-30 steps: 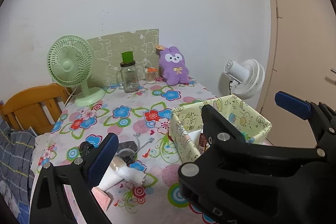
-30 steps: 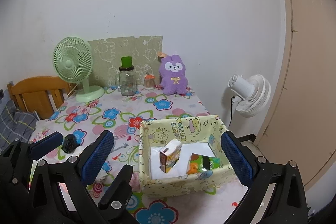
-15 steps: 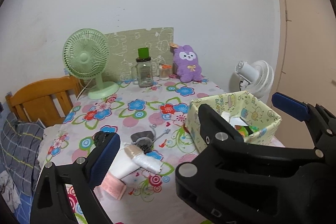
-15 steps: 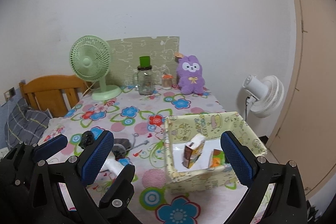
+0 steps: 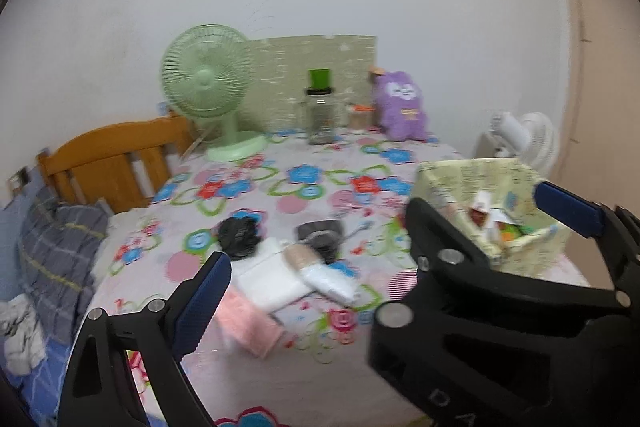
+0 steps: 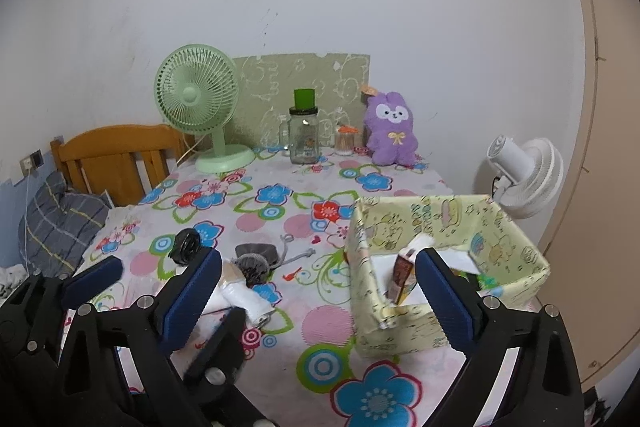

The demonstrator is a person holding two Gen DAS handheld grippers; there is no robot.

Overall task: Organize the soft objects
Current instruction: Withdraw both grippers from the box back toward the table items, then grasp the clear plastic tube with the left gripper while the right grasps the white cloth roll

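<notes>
Soft things lie in a loose pile on the flowered table: a pink cloth, a folded white cloth, a white and tan rolled sock, a grey pouch and a black bundle. A yellow-green fabric box stands at the right with small cartons inside. A purple plush rabbit sits at the back. My left gripper is open above the pile. My right gripper is open and empty between pile and box.
A green fan, a glass jar with a green lid and a green board stand at the back. A white fan is right of the table. A wooden chair and bedding are on the left.
Both grippers have swung left and pulled back, so the pile sits more central. The left wrist view is blurred with motion. Both stay open and empty.
</notes>
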